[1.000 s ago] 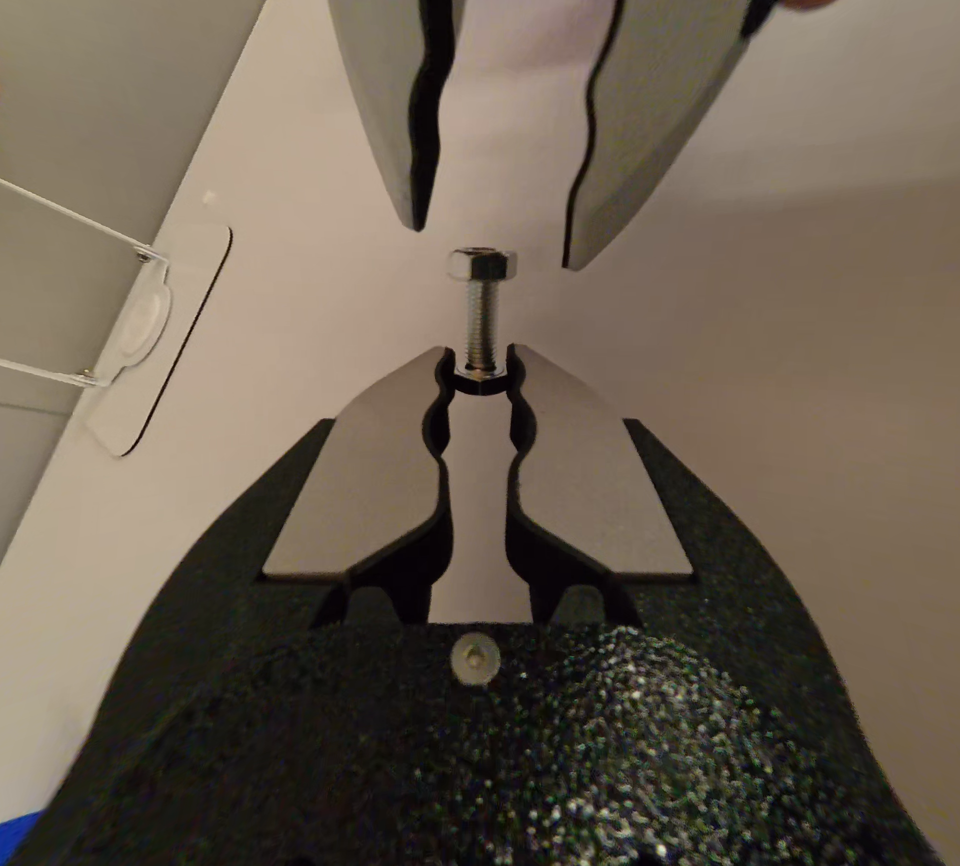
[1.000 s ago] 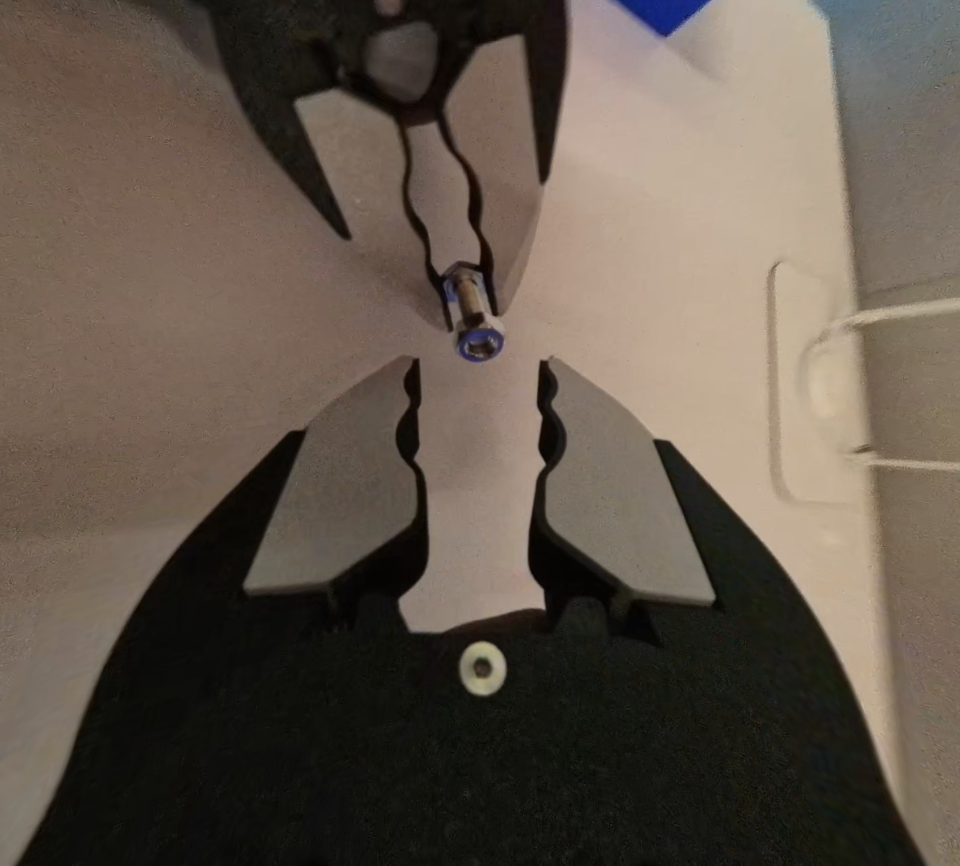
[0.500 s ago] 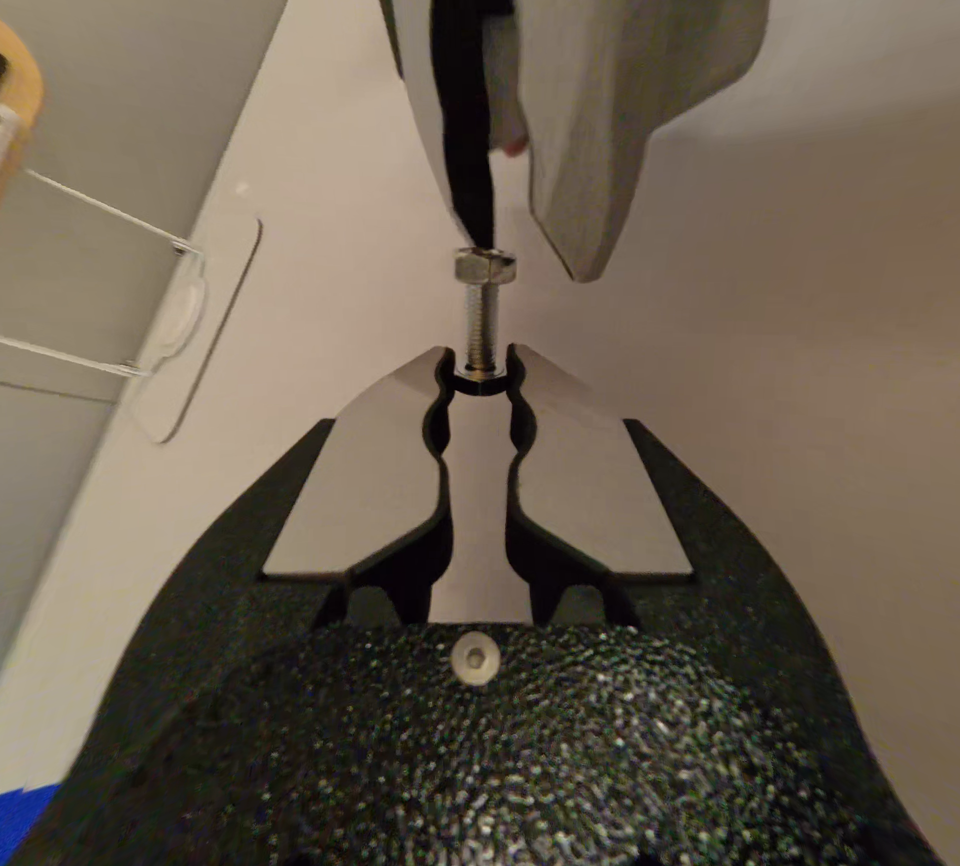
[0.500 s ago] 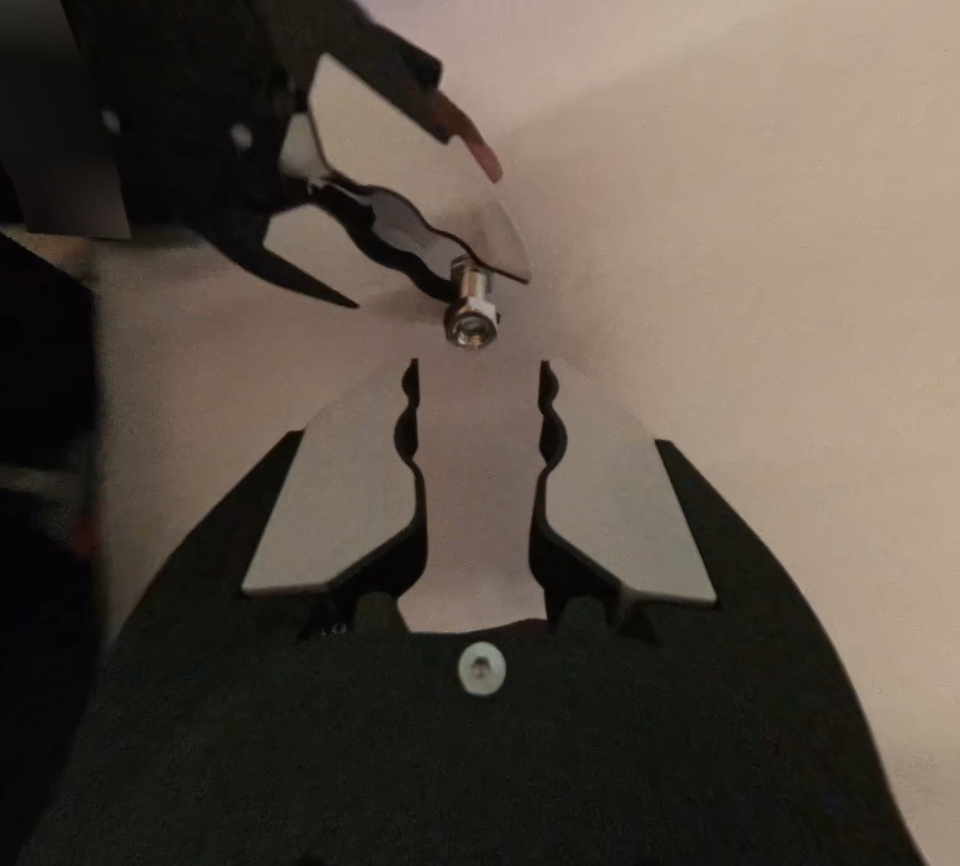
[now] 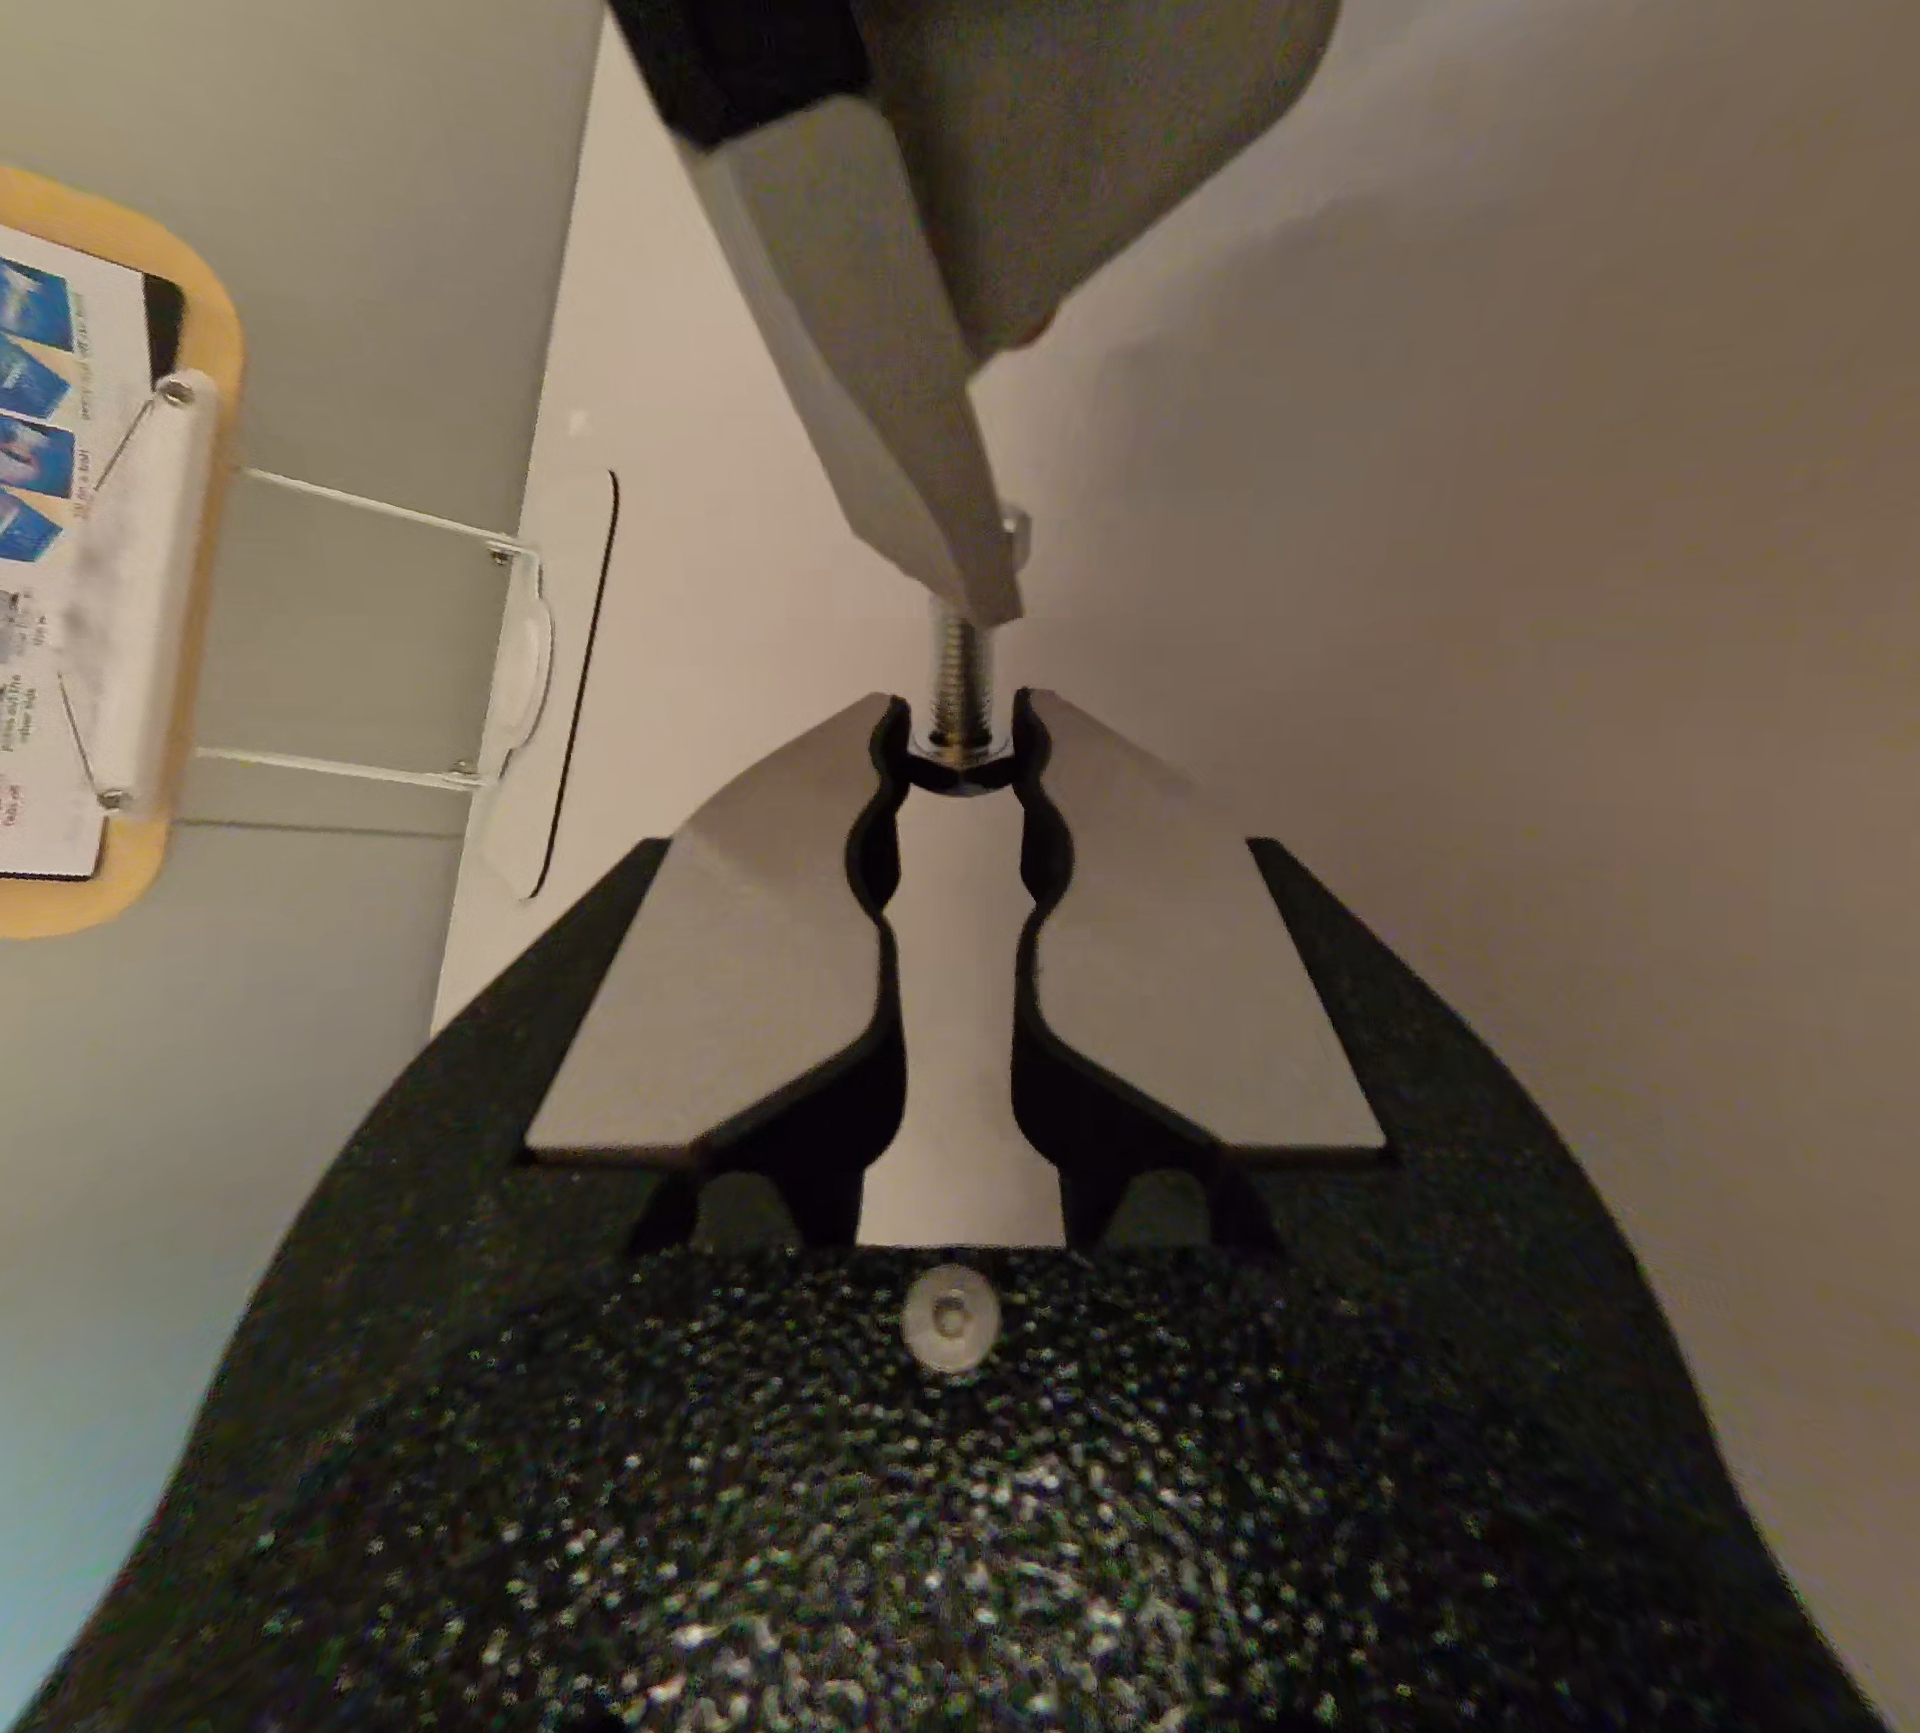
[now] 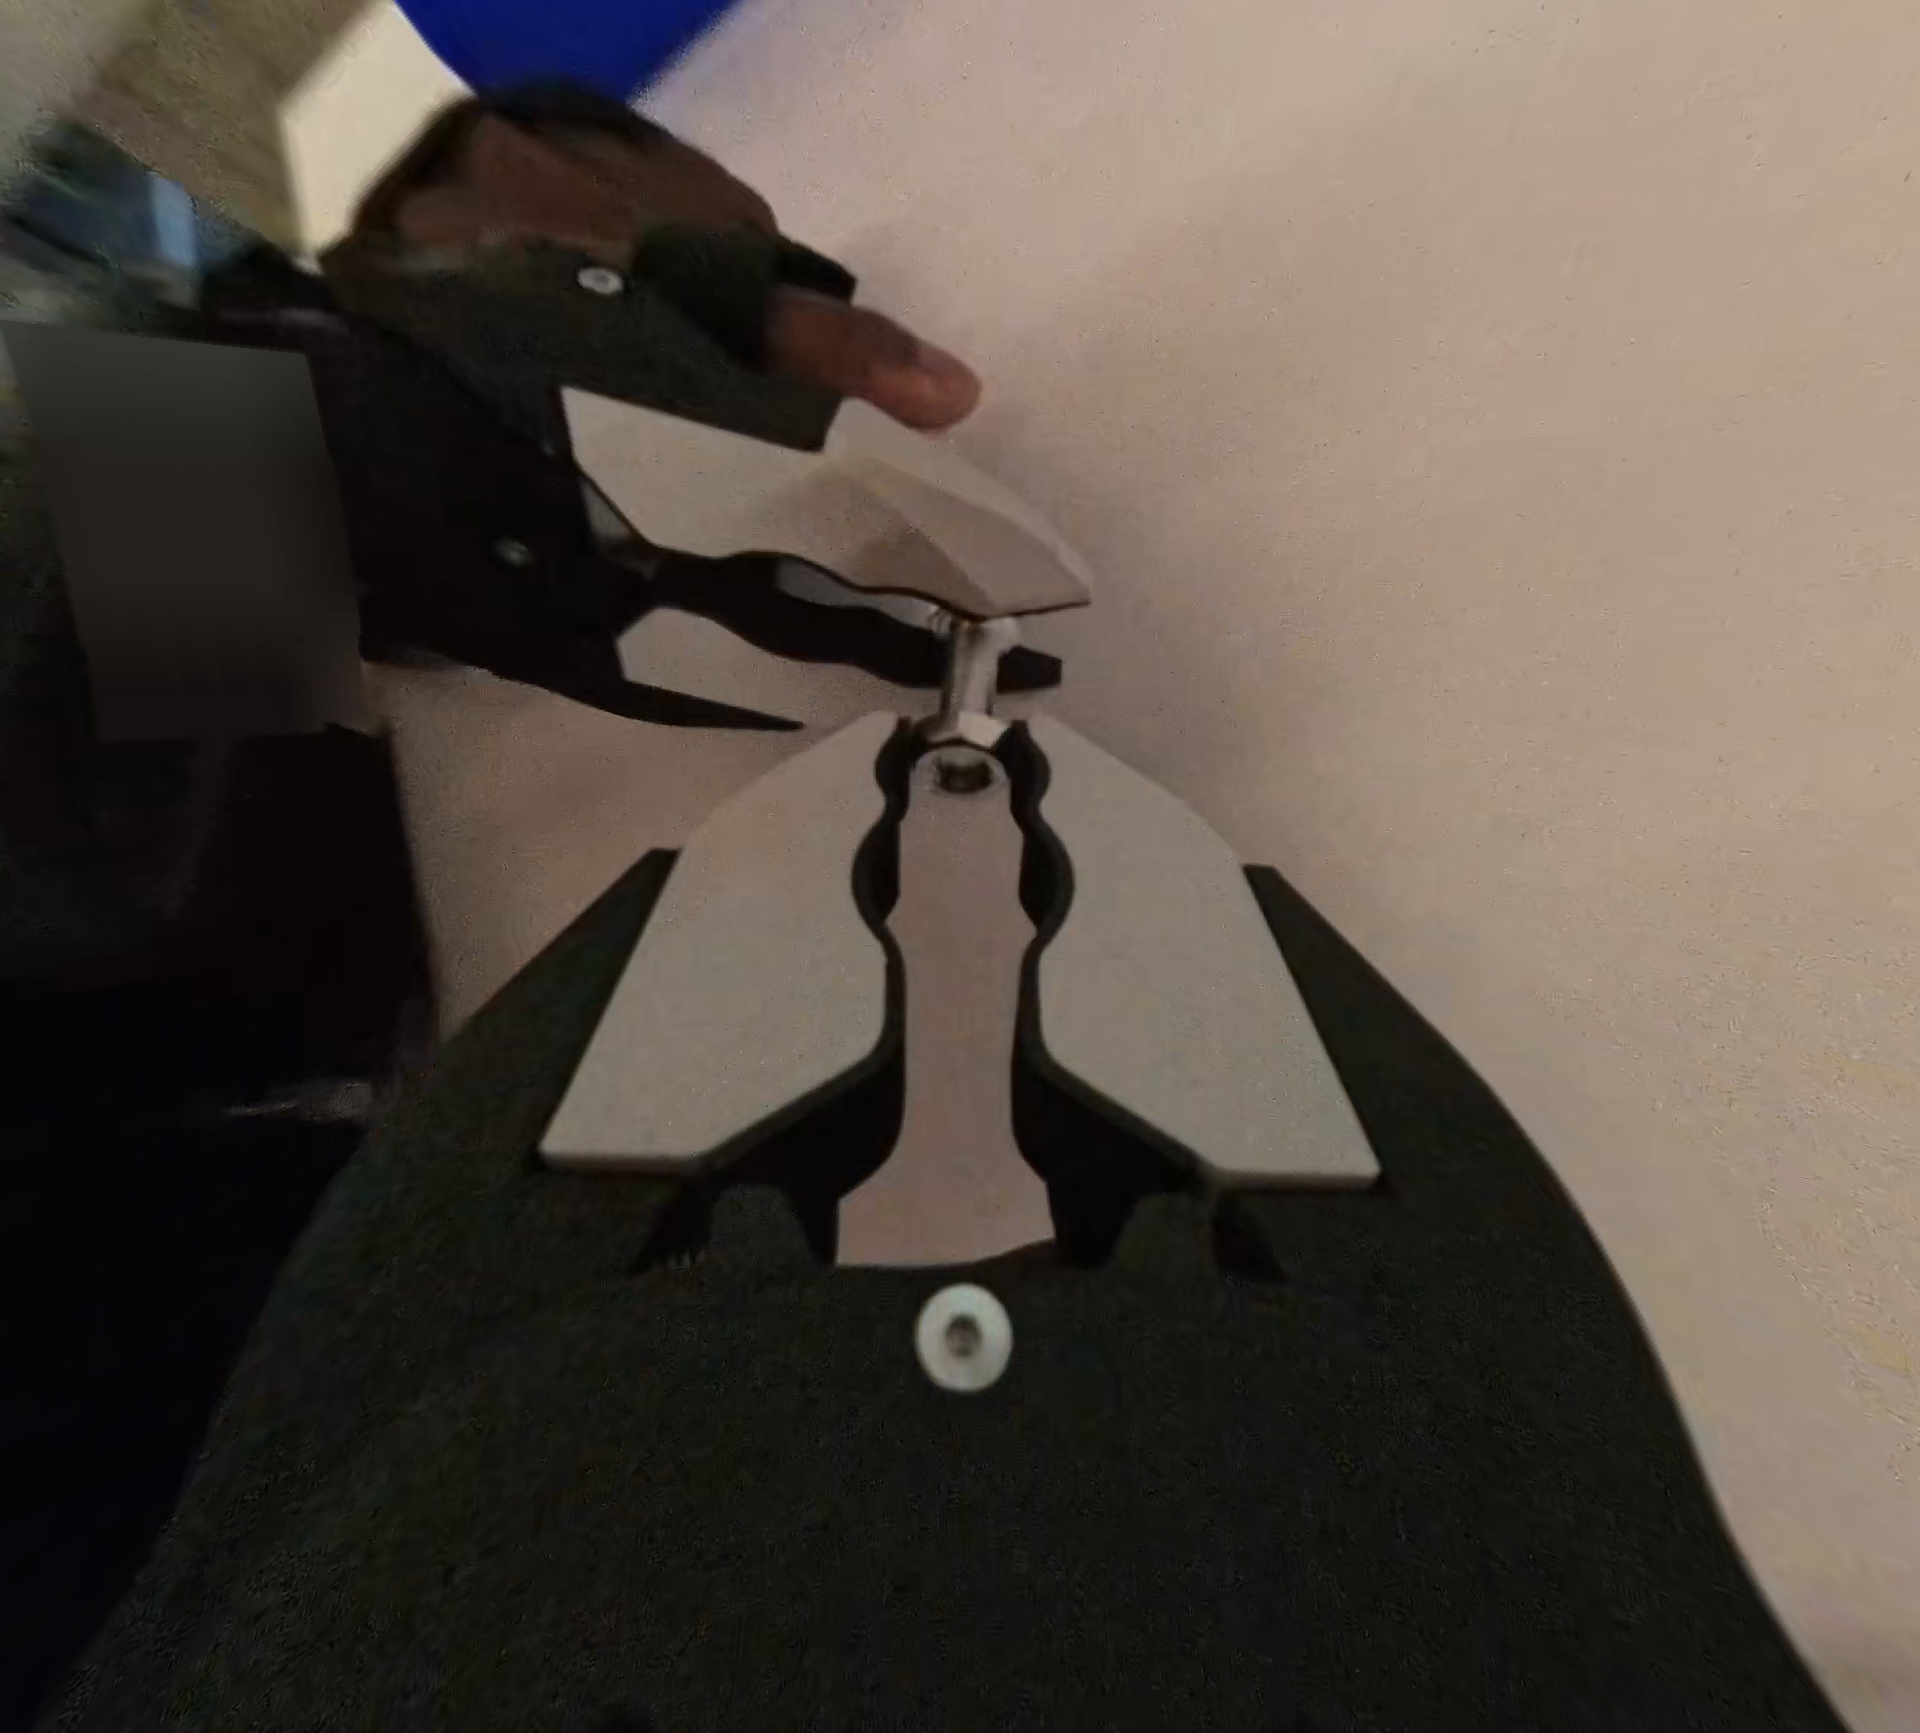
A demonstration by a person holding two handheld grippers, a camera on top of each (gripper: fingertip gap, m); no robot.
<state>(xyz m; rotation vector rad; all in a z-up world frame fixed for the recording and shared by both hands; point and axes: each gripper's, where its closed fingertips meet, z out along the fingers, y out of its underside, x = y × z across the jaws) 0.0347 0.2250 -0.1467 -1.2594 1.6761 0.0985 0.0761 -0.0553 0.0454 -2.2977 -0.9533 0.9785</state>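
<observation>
Small, light and rigid, this silver threaded steel bolt (image 5: 961,665): hard, smooth metal, apt to slip or swivel if pinched on the round shank, so best taken by the flat sides at either end. Held just so now, in the air above the pale tabletop (image 6: 1455,540). Left claw (image 5: 956,738) nearly closed, its black pads pressed on the hexagonal head. Right claw (image 6: 961,748) narrowed to the same small gap, clamped on the silver hexagonal nut (image 6: 966,733) at the far end of the thread. Both claws meeting tip to tip, at an angle to each other. A second ago, by contrast: right claw spread wide and short of the nut, touching nothing; since then brought in, rolled onto its side and closed. Left claw's hold unchanged throughout.
</observation>
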